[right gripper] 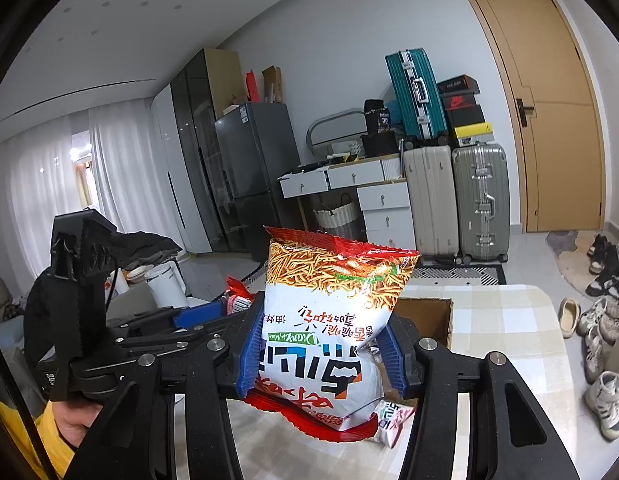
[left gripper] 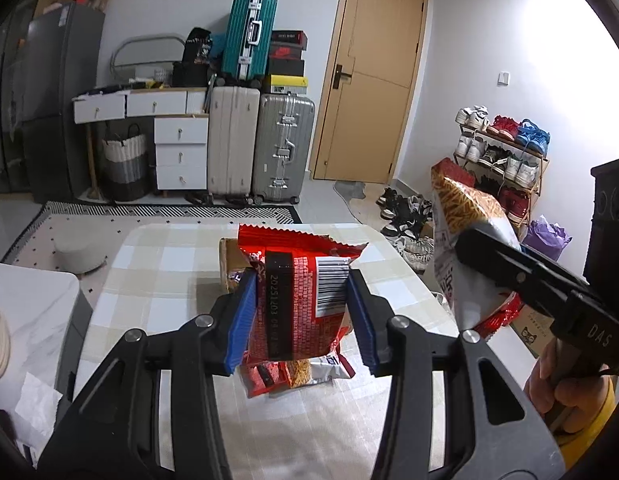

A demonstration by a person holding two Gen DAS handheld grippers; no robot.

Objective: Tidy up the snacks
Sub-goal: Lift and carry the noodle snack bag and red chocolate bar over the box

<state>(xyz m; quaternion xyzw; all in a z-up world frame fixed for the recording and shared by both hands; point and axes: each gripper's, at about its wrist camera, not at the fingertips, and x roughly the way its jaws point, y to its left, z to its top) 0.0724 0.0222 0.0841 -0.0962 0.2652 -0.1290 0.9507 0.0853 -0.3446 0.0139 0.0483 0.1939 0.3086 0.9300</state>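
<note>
Red snack bag [left gripper: 299, 300] clamped in left tool [left gripper: 301, 312], lifted above bench [left gripper: 157, 280], just short of cardboard box [right gripper: 425, 316]. Right tool [right gripper: 323, 354] clamps white noodle-snack bag [right gripper: 333, 312], also airborne by the box. More packets [left gripper: 309, 372] loose on bench. Judgement: mid-task, neither bag boxed yet.

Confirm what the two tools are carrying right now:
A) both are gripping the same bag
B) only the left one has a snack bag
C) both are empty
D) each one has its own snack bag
D: the left tool is shut on the red snack bag, while the right tool is shut on a separate white noodle-snack bag, both lifted off the checked table.
</note>
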